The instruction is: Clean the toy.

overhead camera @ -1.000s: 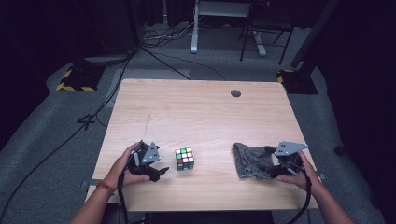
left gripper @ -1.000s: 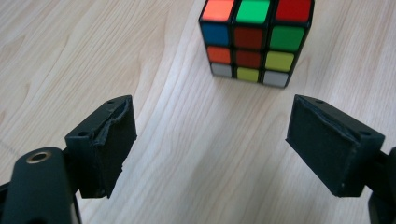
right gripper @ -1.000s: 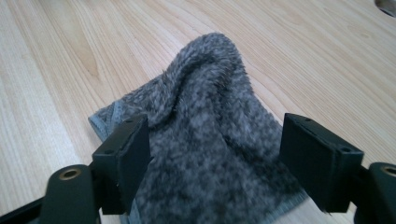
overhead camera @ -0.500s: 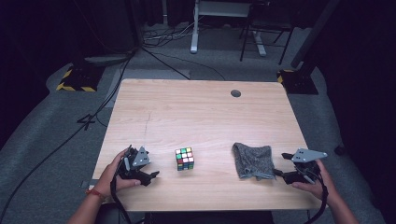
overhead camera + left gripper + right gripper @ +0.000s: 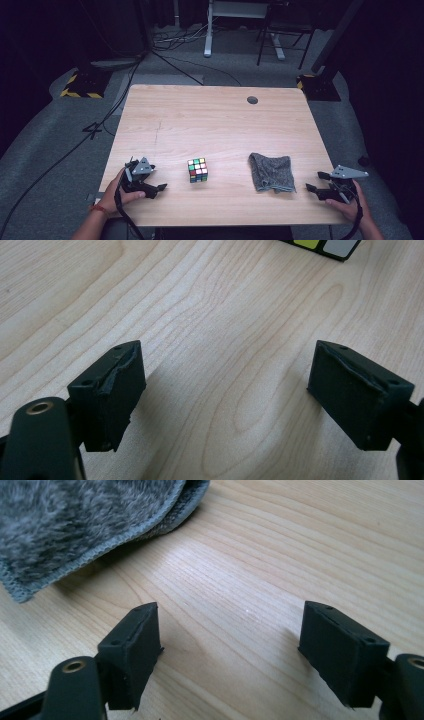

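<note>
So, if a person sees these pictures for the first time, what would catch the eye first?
Probably the colourful puzzle cube, standing alone near the front middle of the pale wooden table. To its right lies a crumpled grey cloth. At the two front corners, the left gripper and the right gripper point inward with open, empty jaws.

- The left gripper (image 5: 150,186) is held low at the near left of the table by the left hand (image 5: 116,189), its forearm entering from the bottom edge.
- Its jaws are spread wide apart, with nothing gripped between them.
- The right gripper (image 5: 315,183) is held by the right hand (image 5: 345,202) at the near right edge.
- Its jaws are likewise parted and nothing is held.
</note>
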`<state>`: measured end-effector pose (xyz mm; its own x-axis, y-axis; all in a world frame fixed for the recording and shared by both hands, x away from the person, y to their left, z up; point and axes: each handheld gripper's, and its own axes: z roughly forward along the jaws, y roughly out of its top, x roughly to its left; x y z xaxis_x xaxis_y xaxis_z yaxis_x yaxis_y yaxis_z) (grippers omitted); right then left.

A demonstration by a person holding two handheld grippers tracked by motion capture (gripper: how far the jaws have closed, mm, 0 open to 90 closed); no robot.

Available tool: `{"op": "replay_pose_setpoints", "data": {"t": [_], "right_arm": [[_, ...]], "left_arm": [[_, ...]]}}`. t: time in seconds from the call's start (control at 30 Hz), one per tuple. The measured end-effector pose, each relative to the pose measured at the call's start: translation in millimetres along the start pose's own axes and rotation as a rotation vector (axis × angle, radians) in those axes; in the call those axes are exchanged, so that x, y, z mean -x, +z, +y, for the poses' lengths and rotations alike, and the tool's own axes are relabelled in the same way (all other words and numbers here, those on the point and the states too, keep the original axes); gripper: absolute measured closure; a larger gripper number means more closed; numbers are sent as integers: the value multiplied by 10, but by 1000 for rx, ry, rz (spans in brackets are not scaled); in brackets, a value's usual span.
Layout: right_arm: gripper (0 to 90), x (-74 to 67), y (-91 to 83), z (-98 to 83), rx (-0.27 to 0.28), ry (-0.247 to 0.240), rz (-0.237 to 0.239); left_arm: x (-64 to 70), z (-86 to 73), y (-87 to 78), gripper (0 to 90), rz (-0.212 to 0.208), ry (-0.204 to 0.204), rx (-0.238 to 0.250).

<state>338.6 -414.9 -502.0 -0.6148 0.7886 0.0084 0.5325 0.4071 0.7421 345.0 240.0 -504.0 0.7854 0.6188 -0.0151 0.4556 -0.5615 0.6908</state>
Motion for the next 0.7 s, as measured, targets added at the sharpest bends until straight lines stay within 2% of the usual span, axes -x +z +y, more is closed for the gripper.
{"op": "replay_pose_setpoints", "data": {"t": [0.13, 0.2, 0.7], "right_arm": [[243, 4, -28, -37, 6, 28, -44], [240, 0, -31, -41, 6, 30, -51], [237, -1, -29, -42, 6, 34, -47]], "left_arm": [[15, 0, 0, 155, 7, -10, -3], [15, 0, 0, 155, 7, -10, -3], [19, -1, -1, 153, 15, -13, -2]]}}
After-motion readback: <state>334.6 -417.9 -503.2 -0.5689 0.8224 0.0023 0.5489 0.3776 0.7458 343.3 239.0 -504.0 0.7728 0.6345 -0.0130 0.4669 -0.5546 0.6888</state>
